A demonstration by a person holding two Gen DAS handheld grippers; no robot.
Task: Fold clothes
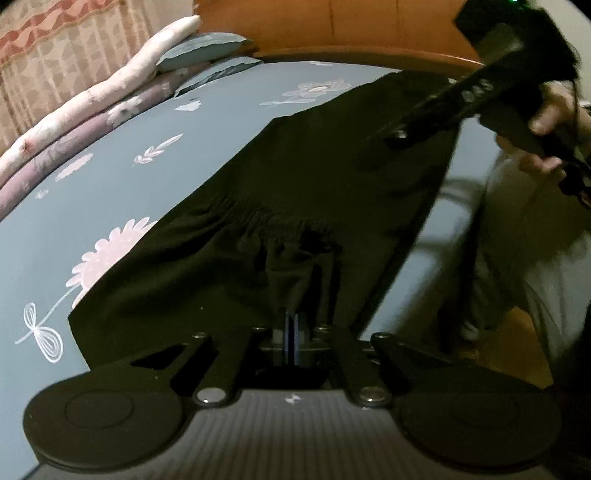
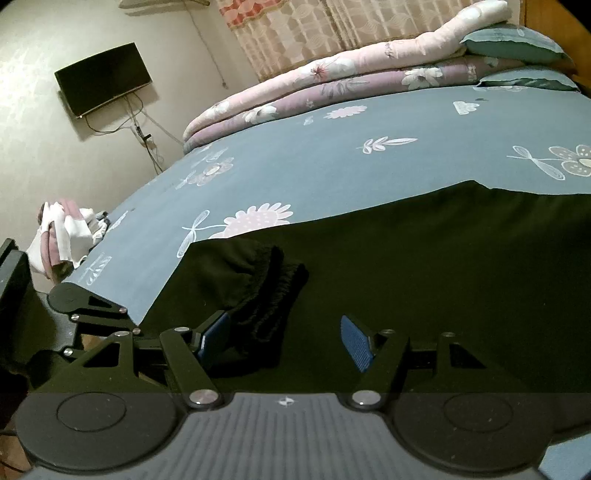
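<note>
A black garment [image 1: 295,177] with a gathered elastic waistband lies spread on the blue flowered bedsheet [image 1: 155,122]. My left gripper [image 1: 291,325] is shut on the garment's near waistband edge, and the cloth bunches up over its pads. In the right wrist view the same black garment [image 2: 424,258] covers the near part of the bed. My right gripper [image 2: 284,339] is open, blue pads [image 2: 356,343] apart, just above the cloth beside the ribbed waistband [image 2: 266,295]. The right gripper also shows in the left wrist view [image 1: 399,134], held by a hand over the garment's far part.
Folded pink and purple quilts [image 2: 332,85] and teal pillows [image 2: 517,40] lie along the far side of the bed. A pile of white and pink clothes [image 2: 62,236] sits at the bed's left end. A wall TV [image 2: 103,77] and wooden headboard [image 1: 332,26] stand behind.
</note>
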